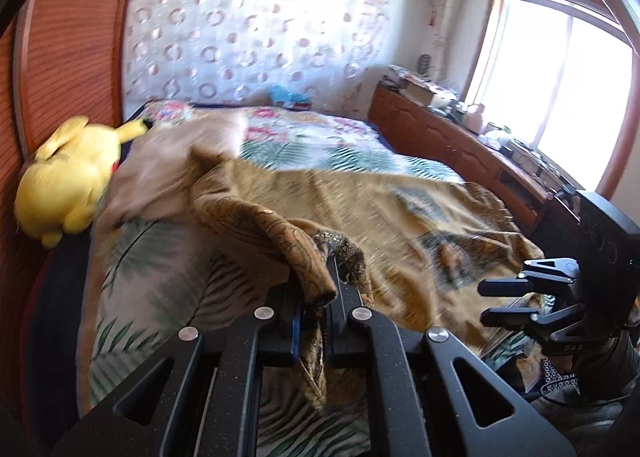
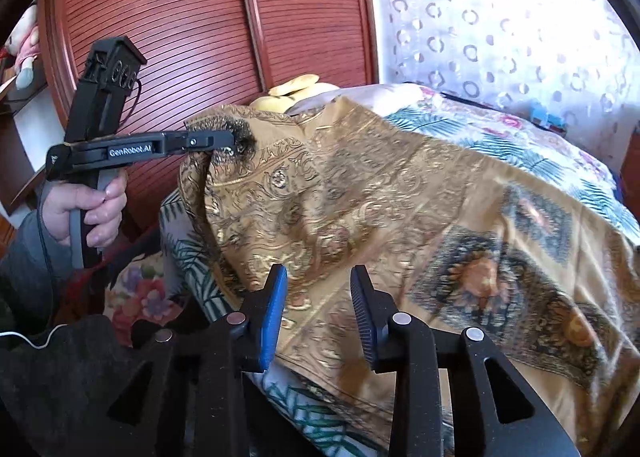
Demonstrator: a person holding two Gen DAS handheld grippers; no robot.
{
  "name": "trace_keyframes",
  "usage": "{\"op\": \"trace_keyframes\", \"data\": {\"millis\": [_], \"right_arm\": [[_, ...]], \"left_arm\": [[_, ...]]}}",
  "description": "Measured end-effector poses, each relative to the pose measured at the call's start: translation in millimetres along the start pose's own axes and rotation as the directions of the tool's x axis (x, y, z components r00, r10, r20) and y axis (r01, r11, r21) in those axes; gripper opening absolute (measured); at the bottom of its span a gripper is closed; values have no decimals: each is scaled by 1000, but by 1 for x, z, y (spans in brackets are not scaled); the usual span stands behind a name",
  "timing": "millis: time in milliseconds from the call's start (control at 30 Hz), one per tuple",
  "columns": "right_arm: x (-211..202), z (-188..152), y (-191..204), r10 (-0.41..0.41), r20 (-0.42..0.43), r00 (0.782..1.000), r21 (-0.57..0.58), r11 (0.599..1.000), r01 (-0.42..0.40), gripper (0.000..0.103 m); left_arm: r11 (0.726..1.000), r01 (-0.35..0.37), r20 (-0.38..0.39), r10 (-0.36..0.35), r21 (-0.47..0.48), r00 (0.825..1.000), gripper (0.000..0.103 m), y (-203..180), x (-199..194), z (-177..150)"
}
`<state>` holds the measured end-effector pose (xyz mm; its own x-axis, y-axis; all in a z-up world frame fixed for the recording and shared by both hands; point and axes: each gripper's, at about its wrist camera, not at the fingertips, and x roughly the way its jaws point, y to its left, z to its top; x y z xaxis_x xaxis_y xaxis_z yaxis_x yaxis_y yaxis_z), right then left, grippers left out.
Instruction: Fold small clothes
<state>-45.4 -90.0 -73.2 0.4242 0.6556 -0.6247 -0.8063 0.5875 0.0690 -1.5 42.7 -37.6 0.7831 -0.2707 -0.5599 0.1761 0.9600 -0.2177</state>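
Observation:
A golden-brown patterned cloth (image 1: 360,209) lies spread over the bed (image 1: 168,257). My left gripper (image 1: 316,297) is shut on a bunched corner of the cloth and holds it raised above the bed's near edge. In the right wrist view the same left gripper (image 2: 224,143) pinches the cloth's (image 2: 360,193) upper left corner. My right gripper (image 2: 318,289) is open and empty, its blue pads (image 2: 274,313) just above the cloth's near edge. It also shows at the right of the left wrist view (image 1: 492,301), jaws apart.
A yellow plush toy (image 1: 68,181) sits at the bed's left edge against a red-brown wardrobe (image 2: 180,17). A low wooden cabinet (image 1: 460,145) with clutter runs along the right under a bright window (image 1: 560,89). A patterned curtain (image 1: 248,25) hangs behind the bed.

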Motion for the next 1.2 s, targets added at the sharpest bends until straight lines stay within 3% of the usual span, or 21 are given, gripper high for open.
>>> {"op": "trace_keyframes", "data": {"millis": [300, 600, 633, 700, 733, 800, 867, 900, 1100, 1200], "right_arm": [[-63, -29, -46, -167, 47, 985, 119, 980, 160, 34], [-140, -68, -89, -359, 64, 931, 269, 905, 330, 34], [-145, -72, -91, -372, 64, 926, 280, 898, 341, 34], [-153, -77, -89, -388, 62, 919, 293, 888, 355, 34], [-155, -79, -89, -395, 59, 917, 298, 883, 362, 34], [-156, -82, -90, -399, 52, 915, 302, 880, 366, 34], [-153, -77, -87, -399, 45, 916, 300, 880, 369, 34], [-152, -74, -87, -397, 44, 917, 298, 881, 367, 34], [-134, -60, -82, -368, 32, 929, 275, 897, 346, 34], [-122, -53, -81, -345, 28, 938, 250, 911, 328, 45]], "left_arm": [[973, 161, -1, -163, 167, 987, 9, -86, 35, 47], [872, 351, -58, -353, 342, 934, 8, -198, 56, 76], [862, 362, -67, -363, 354, 929, 11, -207, 58, 75], [857, 380, -105, -367, 349, 924, 25, -211, 65, 73], [859, 383, -115, -366, 339, 924, 41, -209, 68, 72], [868, 375, -115, -358, 326, 927, 52, -205, 70, 69], [878, 358, -117, -338, 317, 934, 75, -198, 72, 66], [887, 341, -108, -323, 311, 940, 81, -191, 70, 65], [926, 270, -67, -262, 263, 963, 83, -165, 71, 60], [943, 233, -59, -226, 237, 972, 83, -147, 71, 56]]}}
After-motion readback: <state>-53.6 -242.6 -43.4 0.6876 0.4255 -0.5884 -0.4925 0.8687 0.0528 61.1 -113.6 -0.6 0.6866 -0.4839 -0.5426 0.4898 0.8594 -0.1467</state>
